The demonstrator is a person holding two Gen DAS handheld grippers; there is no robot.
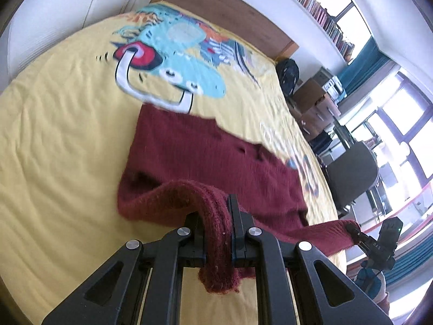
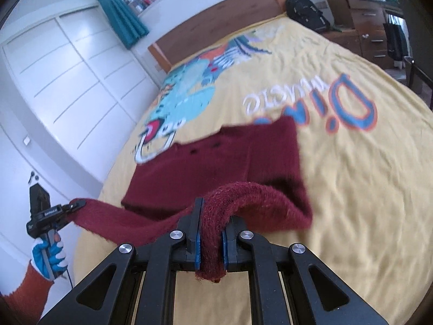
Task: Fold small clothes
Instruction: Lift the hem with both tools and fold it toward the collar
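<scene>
Maroon knit sweater [image 1: 205,151] lies on the bed [image 1: 54,140], on a yellow bedspread printed with a cartoon dinosaur [image 1: 173,54], roughly mid-bed and toward the foot edge nearest the person. Far part of the sweater rests flat on the bedspread; the near edge is raised off it.

Left gripper [image 1: 216,216] is pressed together on a bunched fold of the sweater's near edge, with knit draped over and hanging between the jaws. Right gripper [image 2: 211,224] is doing the same, pinching a thick roll of knit at the other near corner; blue pads visible either side of the cloth. Each wrist view catches the other gripper off to the side, holding a stretched strip of sweater, so the near edge spans taut between the two. A gloved hand [image 2: 48,254] with an orange sleeve holds the left gripper's handle in the right wrist view.

Likely reason for the hold: two-corner pinch keeps the edge straight so it can be carried over the flat part as one fold. Judged step: fold in progress, edge lifted, not yet laid down. Frames are motion-blurred. Headboard [image 2: 216,19], white wardrobe [image 2: 67,81] and a black backpack [image 2: 305,10] sit beyond the bed, not involved.
</scene>
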